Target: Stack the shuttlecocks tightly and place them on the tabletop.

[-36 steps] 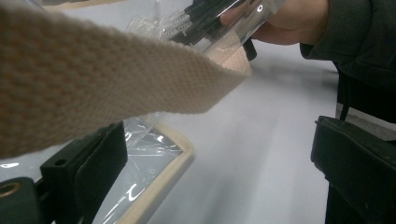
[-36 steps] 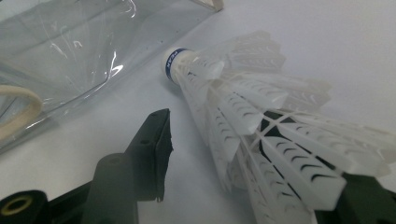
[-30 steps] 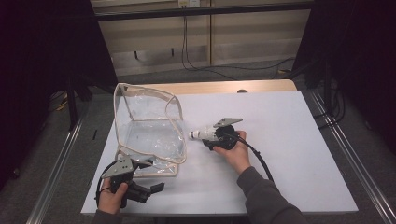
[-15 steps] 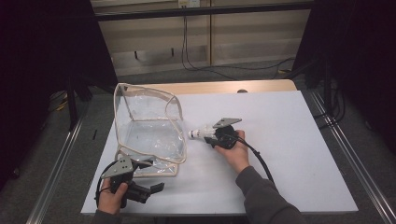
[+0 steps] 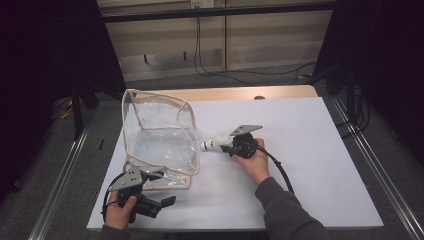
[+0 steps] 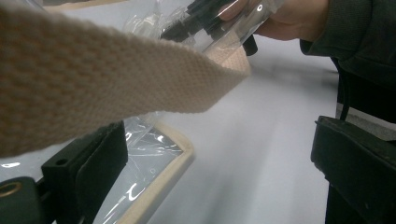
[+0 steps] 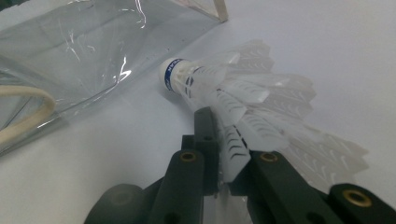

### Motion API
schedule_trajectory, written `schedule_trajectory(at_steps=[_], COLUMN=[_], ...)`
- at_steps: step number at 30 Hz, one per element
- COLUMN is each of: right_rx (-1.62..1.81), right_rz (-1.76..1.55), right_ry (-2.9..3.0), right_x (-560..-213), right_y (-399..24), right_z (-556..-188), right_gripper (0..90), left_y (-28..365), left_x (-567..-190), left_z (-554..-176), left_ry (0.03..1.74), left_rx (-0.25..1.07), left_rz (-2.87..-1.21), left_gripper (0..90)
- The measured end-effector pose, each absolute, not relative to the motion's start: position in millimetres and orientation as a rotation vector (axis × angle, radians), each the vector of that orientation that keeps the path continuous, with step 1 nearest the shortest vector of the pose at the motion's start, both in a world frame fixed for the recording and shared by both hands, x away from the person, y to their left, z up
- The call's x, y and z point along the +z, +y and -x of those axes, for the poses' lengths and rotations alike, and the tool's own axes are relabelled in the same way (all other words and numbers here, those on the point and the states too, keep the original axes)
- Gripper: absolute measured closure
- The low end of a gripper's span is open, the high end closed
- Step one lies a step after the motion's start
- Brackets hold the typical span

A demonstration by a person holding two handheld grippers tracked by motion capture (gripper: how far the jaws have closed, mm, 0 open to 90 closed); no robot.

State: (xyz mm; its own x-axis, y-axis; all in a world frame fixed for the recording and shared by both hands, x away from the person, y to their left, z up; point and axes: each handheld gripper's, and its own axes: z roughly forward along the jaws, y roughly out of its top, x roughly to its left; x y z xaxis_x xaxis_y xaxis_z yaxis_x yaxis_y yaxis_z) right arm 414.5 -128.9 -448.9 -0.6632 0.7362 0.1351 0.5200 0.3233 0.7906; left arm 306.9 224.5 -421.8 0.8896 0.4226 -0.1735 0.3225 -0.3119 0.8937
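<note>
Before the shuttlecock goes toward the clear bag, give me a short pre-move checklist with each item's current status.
1. Right gripper clamped on the shuttlecock: ok; its jaws have just been closing and now pinch the feathers.
2. Cork end toward the clear bag: ok.
3. Shuttlecock clear of the bag: ok, a gap shows in the high view.
4. Left gripper holding the bag open: not ok; jaws wide, with the bag's woven strap above them, ungripped.
5. Bag opening facing the shuttlecock: cannot tell.
6. Feathers undamaged under the clamp: cannot tell.
</note>
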Motion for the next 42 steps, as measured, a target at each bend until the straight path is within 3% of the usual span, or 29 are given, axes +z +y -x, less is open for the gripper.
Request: schedule_trajectory(at_steps=[42], right_rx=[1.345], right_rz=[-1.163], right_ry=[2.406], right_x=[-406.1], right_y=[-159.1], right_z=[-403.9], right_gripper=[88.4], left_y=[227.1], left_x=[-422.6], left_z=[-305.4], left_ry=[0.549], left_rx=[0.115], left_rz=[-1.921], left_gripper=[3.9])
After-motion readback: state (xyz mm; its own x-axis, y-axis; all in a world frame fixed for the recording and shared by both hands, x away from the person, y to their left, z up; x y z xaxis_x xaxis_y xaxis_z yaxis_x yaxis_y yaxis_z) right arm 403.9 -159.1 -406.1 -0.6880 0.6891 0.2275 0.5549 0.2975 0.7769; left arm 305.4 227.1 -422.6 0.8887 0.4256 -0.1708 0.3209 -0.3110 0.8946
